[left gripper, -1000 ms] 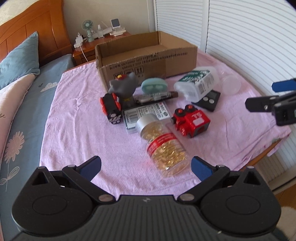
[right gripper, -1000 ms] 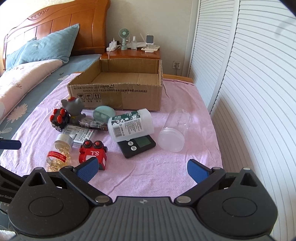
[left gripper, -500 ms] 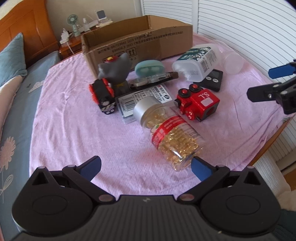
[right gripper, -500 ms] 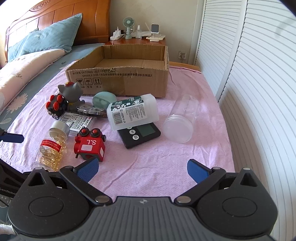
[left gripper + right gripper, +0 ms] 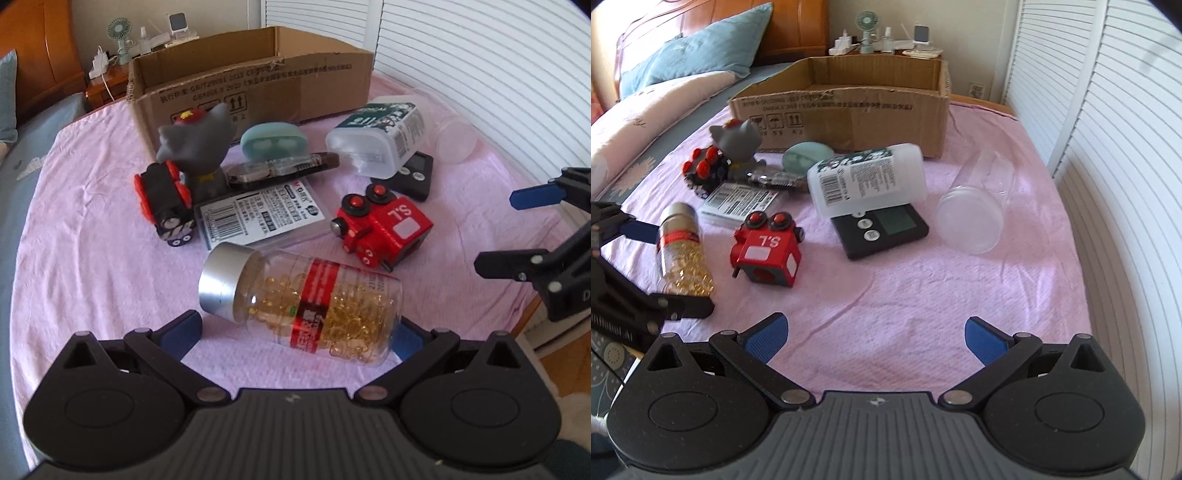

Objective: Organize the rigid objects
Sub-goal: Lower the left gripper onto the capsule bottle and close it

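Observation:
A clear bottle of golden capsules (image 5: 306, 299) with a silver cap and red label lies on its side on the pink cloth (image 5: 92, 229). My left gripper (image 5: 295, 332) is open and low, its blue pads straddling the bottle's base end. From the right wrist view the bottle (image 5: 681, 254) lies between the left gripper's fingers (image 5: 639, 229). My right gripper (image 5: 875, 334) is open over bare cloth, with nothing between its fingers. A red toy train (image 5: 764, 254) lies just ahead and left of it. An open cardboard box (image 5: 251, 85) stands at the back.
Between the bottle and the box lie a grey animal figure (image 5: 195, 144), a black-and-red toy car (image 5: 166, 203), a barcode packet (image 5: 258, 214), a teal case (image 5: 273, 142), a white bottle (image 5: 376, 140), a black scale (image 5: 886, 229) and a clear jar (image 5: 975, 214). Slatted doors (image 5: 1126, 147) run along the right.
My left gripper has moved forward and down to the capsule bottle, which now lies between its open fingers. The right gripper has moved forward a little over the cloth.

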Demonstrator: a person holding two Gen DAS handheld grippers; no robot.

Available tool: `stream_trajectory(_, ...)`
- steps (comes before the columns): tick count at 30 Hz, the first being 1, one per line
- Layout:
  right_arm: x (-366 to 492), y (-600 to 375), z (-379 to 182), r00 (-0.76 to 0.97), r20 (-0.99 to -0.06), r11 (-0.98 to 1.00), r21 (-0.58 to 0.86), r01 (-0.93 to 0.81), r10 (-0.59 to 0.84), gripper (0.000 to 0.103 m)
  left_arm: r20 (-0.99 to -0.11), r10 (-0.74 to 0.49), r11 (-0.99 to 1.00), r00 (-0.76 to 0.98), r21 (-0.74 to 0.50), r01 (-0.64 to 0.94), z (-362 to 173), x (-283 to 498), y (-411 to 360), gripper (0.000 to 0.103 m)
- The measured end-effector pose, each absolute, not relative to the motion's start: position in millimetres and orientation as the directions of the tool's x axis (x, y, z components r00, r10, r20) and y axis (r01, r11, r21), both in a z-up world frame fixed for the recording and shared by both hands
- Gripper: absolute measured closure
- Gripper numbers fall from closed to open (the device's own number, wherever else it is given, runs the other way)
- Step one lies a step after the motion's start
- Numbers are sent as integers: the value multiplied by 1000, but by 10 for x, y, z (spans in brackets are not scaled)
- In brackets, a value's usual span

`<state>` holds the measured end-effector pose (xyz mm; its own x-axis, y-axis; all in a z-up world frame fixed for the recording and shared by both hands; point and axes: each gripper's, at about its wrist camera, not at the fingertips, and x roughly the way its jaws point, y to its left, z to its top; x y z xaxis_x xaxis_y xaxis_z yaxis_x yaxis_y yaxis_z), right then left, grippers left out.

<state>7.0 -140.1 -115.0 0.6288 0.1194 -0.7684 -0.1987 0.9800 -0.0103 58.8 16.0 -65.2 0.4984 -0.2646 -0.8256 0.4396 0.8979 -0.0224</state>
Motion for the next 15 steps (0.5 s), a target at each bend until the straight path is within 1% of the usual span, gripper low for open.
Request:
stream_trajectory(2,60,-1390,-1182,624,-770,975,-9,-220,134,0,-822,-271,894,501,-21,448,-656,590,169,0)
stream_trajectory(7,39,-1354,-1268,606,-781,966,-15,-257,149,0,-777,-315,879,545,-22,477,-696,489,259,0)
stream_trajectory(8,24,-1329,-1284,612,-778,963,-38,-268,139,0,-773,-318,878,549,-21,478,-699,477,266,0)
stream_trajectory(11,-7,-1316,-1298,624,-765,956,-40,-292,159,0,-772,-318,878,551,-19,479,-689,495,246,1)
stream_trajectory(15,-9,-1322,-1295,627,-760,951,-41,-307,170,0,-754,-304,863,582,39,503,-654,499,197,1)
